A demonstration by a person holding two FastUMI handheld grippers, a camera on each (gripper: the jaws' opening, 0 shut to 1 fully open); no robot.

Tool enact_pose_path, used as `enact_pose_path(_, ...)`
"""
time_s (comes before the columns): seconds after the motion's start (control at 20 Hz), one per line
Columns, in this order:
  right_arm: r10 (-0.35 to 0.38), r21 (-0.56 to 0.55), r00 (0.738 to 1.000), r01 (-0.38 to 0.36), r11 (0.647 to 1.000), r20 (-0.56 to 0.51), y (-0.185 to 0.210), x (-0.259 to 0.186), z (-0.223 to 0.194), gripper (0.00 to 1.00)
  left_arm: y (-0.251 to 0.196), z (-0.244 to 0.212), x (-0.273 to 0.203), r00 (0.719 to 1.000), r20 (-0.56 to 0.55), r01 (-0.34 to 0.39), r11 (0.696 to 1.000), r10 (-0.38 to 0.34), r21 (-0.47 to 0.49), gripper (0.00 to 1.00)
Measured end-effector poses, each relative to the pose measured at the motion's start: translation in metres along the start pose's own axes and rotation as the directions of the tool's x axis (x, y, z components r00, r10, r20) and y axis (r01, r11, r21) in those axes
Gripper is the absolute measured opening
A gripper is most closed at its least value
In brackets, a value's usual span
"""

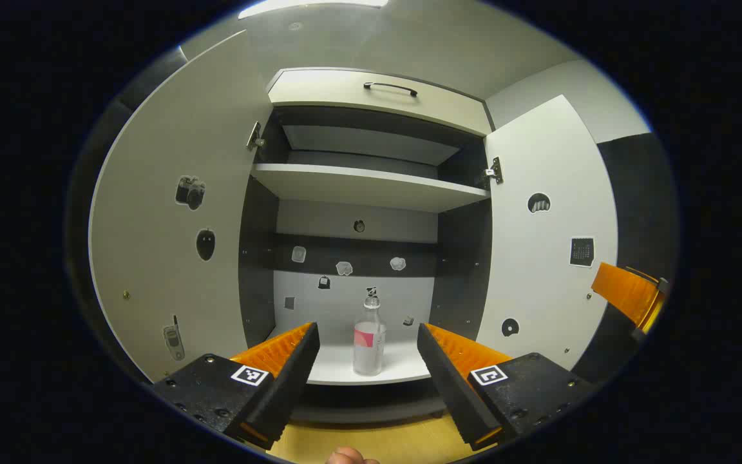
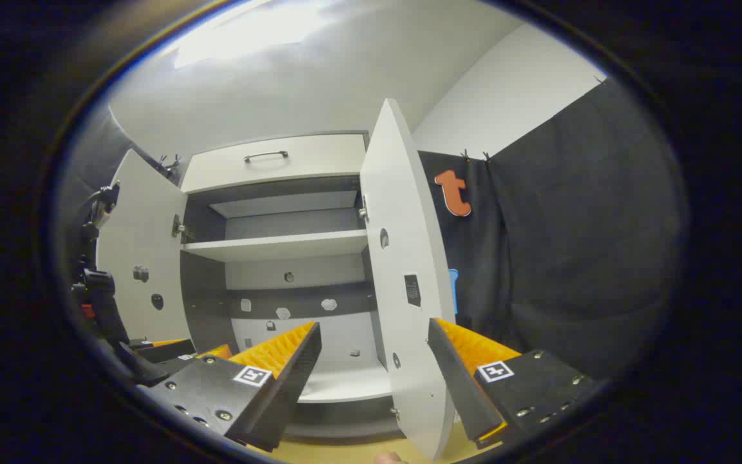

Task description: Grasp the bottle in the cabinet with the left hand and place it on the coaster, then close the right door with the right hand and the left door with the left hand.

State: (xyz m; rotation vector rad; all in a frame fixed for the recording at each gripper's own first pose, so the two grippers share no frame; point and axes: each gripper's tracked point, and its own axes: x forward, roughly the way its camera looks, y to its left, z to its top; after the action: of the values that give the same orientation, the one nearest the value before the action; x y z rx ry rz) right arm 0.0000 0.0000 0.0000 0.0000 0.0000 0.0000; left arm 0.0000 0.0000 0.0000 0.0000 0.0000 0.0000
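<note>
The bottle stands upright on the cabinet's lower shelf, far beyond the left gripper's spread fingers. The right gripper is spread too; its near finger hides that shelf's left part.

- The bottle is clear with a pink-and-white label. It stands upright on the cabinet's bottom shelf, near the front edge.
- The left door is swung wide open.
- The right door is also open, seen nearly edge-on in the right gripper view.
</note>
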Motion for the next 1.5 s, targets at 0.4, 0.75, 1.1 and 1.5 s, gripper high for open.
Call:
enact_pose_path(0.4, 0.038, -0.029, 0.997, -0.040, 0.999, -0.064, 0.012, 0.001, -0.021, 1.00, 0.015, -0.001, -0.007, 1.000, -0.003, -0.029, 1.000, 0.029, -0.009, 0.98)
enact_pose_path(0.75, 0.060, -0.060, 0.993, -0.067, 0.996, -0.105, 0.017, 0.005, -0.034, 1.00, 0.018, -0.010, 0.004, 0.999, -0.030, -0.040, 0.999, 0.040, -0.022, 0.98)
enact_pose_path(1.1, 0.054, -0.097, 0.989, -0.067, 0.993, -0.136, 0.013, 0.013, -0.047, 0.97, 0.013, -0.025, 0.070, 0.995, -0.097, -0.006, 1.000, 0.008, 0.019, 0.98)
enact_pose_path(1.5, 0.006, -0.124, 0.990, -0.024, 0.992, -0.143, -0.002, 0.013, -0.050, 1.00, 0.005, -0.074, 0.169, 0.963, -0.269, 0.005, 1.000, -0.002, 0.012, 0.99)
